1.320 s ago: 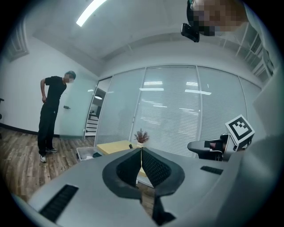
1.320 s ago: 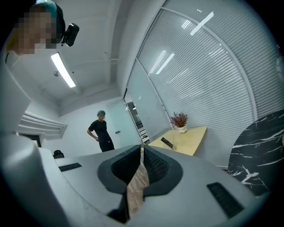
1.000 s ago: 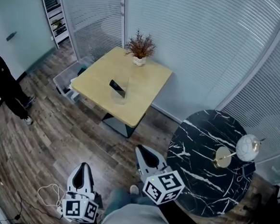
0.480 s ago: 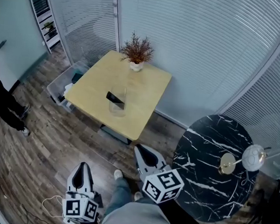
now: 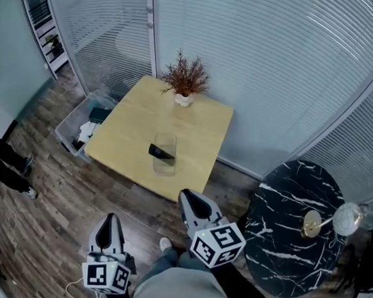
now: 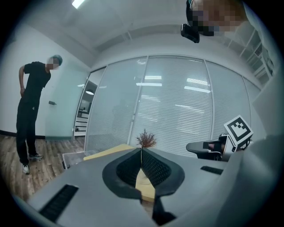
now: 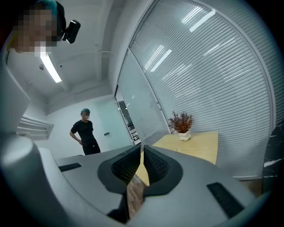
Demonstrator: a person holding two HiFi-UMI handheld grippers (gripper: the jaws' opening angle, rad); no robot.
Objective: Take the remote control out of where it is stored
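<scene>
The remote control (image 5: 161,152) is a black bar resting slanted in a clear container (image 5: 164,165). The container stands on the yellow wooden tabletop (image 5: 126,137), a little above the centre of the head view. Neither tool touches it: both sit low in the frame over the plank floor, apart from the tabletop's near edge.

The left hand-held gripper (image 5: 108,226), at the lower left, has its jaws pressed together with nothing between them. Its own view shows the ribbed pads meeting in a thin line. The right hand-held gripper (image 5: 192,203), just below the centre, is likewise closed and empty, and it points toward the near edge of the tabletop.

Judged from this, the step in hand is the approach, and the take-out itself is not yet begun. The next move calls for bringing one gripper over the container and spreading its jaws. It would then close them on the end of the remote control that seems to stick out past the rim. Lifting along the slant should keep the light container from tipping, and the other gripper could steady its wall.

The potted dried plant (image 5: 185,82) at the far edge of the tabletop and the black marble table (image 5: 278,204) at the lower right both lie off that path
</scene>
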